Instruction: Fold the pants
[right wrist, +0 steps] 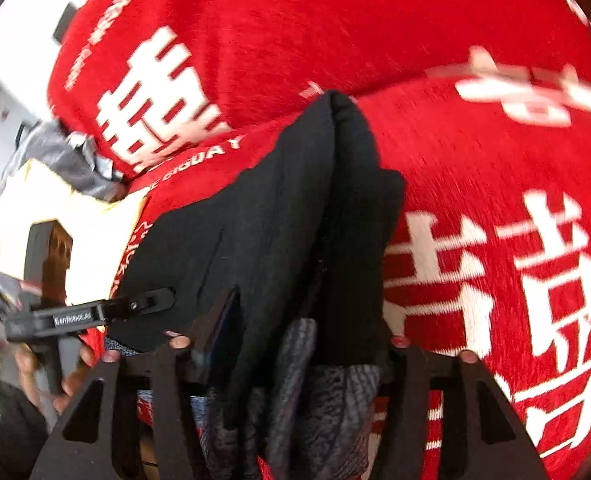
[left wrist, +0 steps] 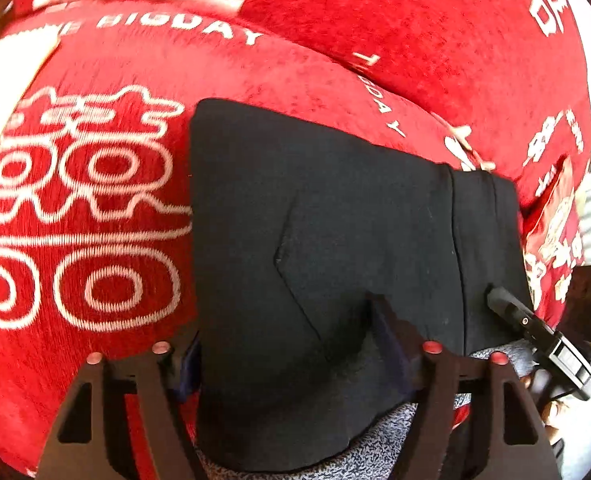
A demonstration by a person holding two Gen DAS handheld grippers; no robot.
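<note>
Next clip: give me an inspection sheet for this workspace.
Surface: red blanket with white characters.
Job's things: black pants folded into a block, grey lining showing at the near edge.
Clutter: red printed packet at the right; crumpled bags at the left.
Grippers: left gripper fingers straddle the pants; right gripper fingers straddle the fold edge.
Cables: nothing seen.
Surroundings: pale wall, blurred.
</note>
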